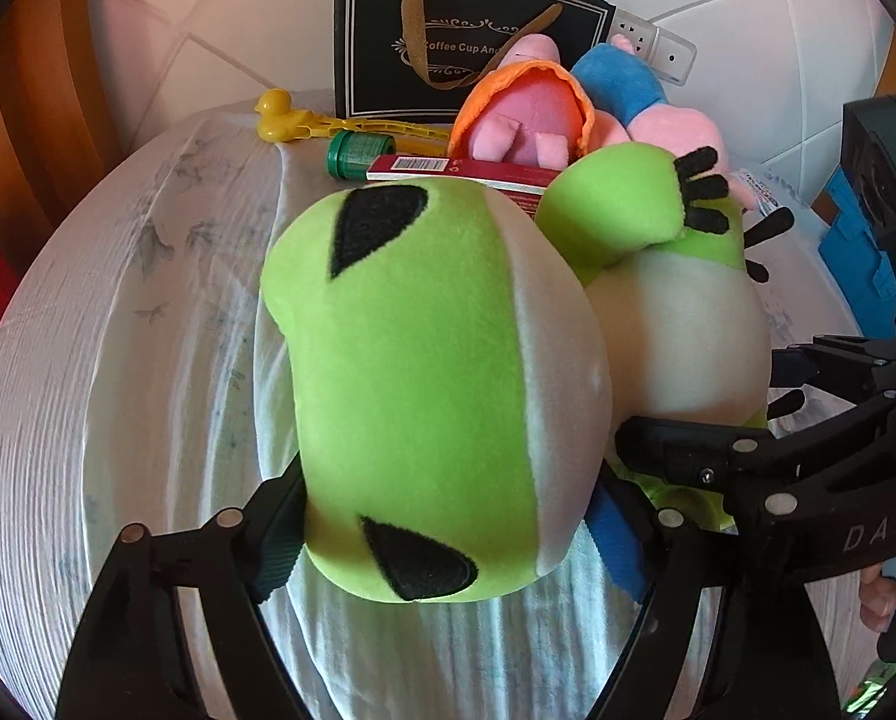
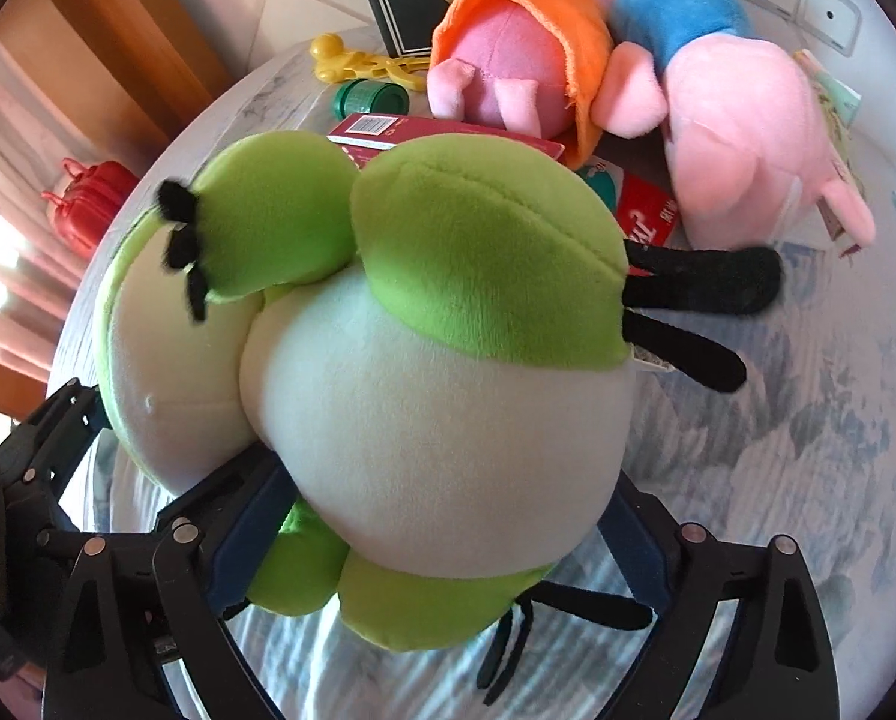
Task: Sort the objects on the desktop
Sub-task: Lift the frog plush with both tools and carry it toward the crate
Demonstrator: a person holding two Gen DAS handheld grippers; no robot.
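A round tabletop (image 1: 117, 360) under a pale, wrinkled printed cloth stands by a white tiled wall (image 1: 748, 30) with a socket strip (image 1: 658, 42). On it a green frog plush (image 1: 417, 390) fills both views: the left tool (image 1: 448, 540) straddles its head and the right tool (image 2: 435, 540) its white belly, and whether the fingers press cannot be told. Behind it lie two pink pig plushes (image 2: 736, 102), a red box (image 2: 448, 138), a green cap (image 1: 351, 156), a yellow duck clip (image 1: 279, 114) and a black gift bag (image 1: 466, 36); only the right view shows a red case (image 2: 87, 204) beyond the edge.
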